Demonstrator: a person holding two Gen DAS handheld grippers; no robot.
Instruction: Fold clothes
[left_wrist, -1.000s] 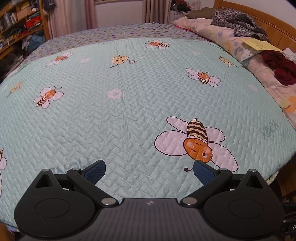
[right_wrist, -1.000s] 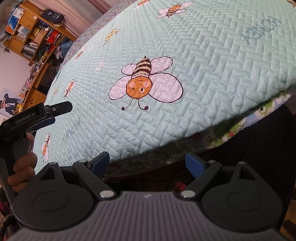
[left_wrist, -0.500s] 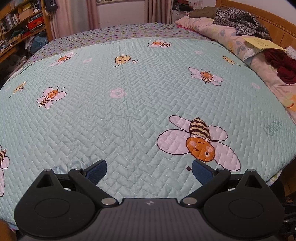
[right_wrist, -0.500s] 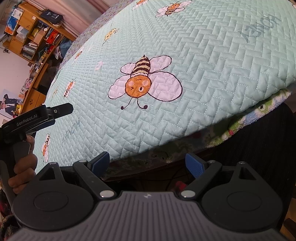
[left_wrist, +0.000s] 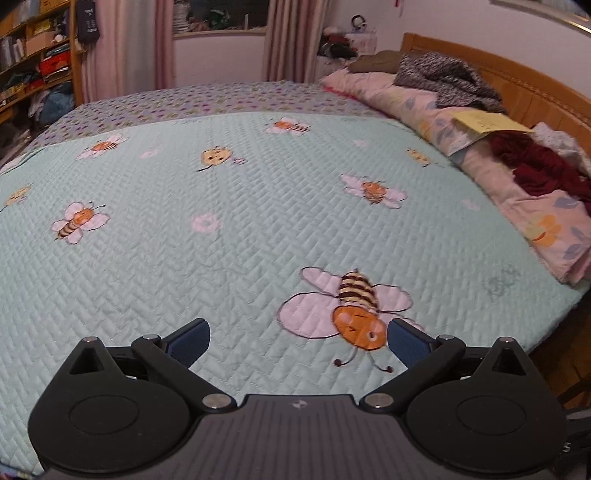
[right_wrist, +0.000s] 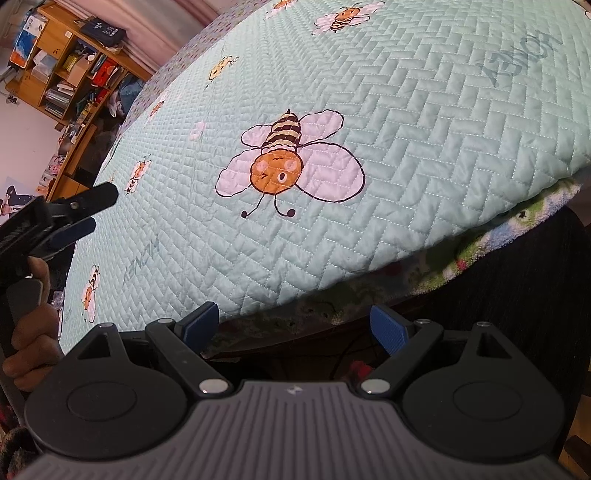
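Both claws, left claw (left_wrist: 297, 341) and right claw (right_wrist: 293, 325), gape wide and empty; next, fetch the clothes (left_wrist: 535, 168) far right on the bed (left_wrist: 221, 258).

We see a wide mint quilt (left_wrist: 229, 258) printed with bees, flat and bare across its middle, offering open passage from its near edge to its far edge. Along the quilt's right side, a folded floral blanket (left_wrist: 517, 199) forms a low ridge, with a dark red garment (left_wrist: 535, 166), a grey knit (left_wrist: 447, 81) and a yellow sheet (left_wrist: 487, 122) piled on it against the wooden headboard (left_wrist: 532, 88). Left of the quilt stand cluttered bookshelves (right_wrist: 66, 74). Our left gripper (left_wrist: 297, 341), spread wide, hangs just above the quilt's near edge. Our right gripper (right_wrist: 293, 325), also spread, sits off that edge, over dark space.
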